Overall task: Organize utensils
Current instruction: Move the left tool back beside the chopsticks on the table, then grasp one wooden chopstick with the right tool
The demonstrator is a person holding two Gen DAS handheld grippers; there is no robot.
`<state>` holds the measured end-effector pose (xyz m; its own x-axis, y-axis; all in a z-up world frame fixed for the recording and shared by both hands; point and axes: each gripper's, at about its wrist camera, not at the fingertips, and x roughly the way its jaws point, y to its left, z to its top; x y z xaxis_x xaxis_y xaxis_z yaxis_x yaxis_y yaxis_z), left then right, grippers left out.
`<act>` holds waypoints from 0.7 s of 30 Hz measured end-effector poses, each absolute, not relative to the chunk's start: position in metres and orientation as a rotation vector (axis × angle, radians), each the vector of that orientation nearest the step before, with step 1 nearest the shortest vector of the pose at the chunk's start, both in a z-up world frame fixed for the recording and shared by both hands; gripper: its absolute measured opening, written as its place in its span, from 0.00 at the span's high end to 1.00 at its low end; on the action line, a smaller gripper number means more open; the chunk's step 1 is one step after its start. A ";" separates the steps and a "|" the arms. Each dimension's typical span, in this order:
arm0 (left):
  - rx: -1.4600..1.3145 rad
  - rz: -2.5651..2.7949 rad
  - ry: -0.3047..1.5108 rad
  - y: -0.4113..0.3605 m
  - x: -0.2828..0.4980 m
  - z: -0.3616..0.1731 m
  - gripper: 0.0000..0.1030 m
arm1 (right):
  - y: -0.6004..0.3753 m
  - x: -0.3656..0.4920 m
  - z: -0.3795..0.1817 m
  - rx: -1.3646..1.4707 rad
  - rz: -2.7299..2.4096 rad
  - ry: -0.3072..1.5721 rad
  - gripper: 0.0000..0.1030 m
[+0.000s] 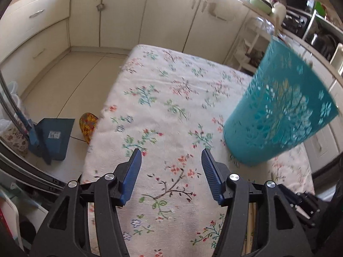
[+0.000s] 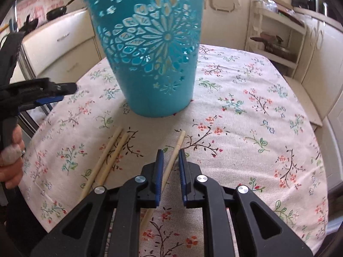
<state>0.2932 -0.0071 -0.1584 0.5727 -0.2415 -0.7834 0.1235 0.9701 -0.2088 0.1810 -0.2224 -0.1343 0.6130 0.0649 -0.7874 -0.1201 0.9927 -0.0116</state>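
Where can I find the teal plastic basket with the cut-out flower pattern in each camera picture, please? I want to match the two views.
Left wrist view: the teal plastic basket with cut-out flower pattern is at the right side, blurred, on the table.
Right wrist view: the basket is at the top centre, beyond three wooden chopsticks.
Shared landmark: the white floral tablecloth under it.

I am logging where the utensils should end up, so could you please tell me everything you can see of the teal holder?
The teal holder is a tapered round cup, wider at the rim than at the base, seemingly plastic, with flower-shaped cutouts through its wall. It stands upright on the floral tablecloth, beyond three loose wooden chopsticks. Neither gripper touches it. Its rim is cut off by the frame, so the contents cannot be told.
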 end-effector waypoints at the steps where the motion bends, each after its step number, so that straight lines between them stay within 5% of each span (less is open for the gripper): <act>1: -0.117 -0.220 0.943 -0.013 0.294 -0.162 0.44 | -0.221 0.182 -0.133 -0.086 0.139 0.922 0.88; 7: -0.027 -0.228 0.929 -0.030 0.288 -0.171 0.35 | -0.232 0.180 -0.130 -0.098 0.208 0.986 0.89; 21: 0.080 -0.208 0.905 -0.049 0.278 -0.172 0.34 | -0.226 0.167 -0.130 -0.081 0.185 0.963 0.93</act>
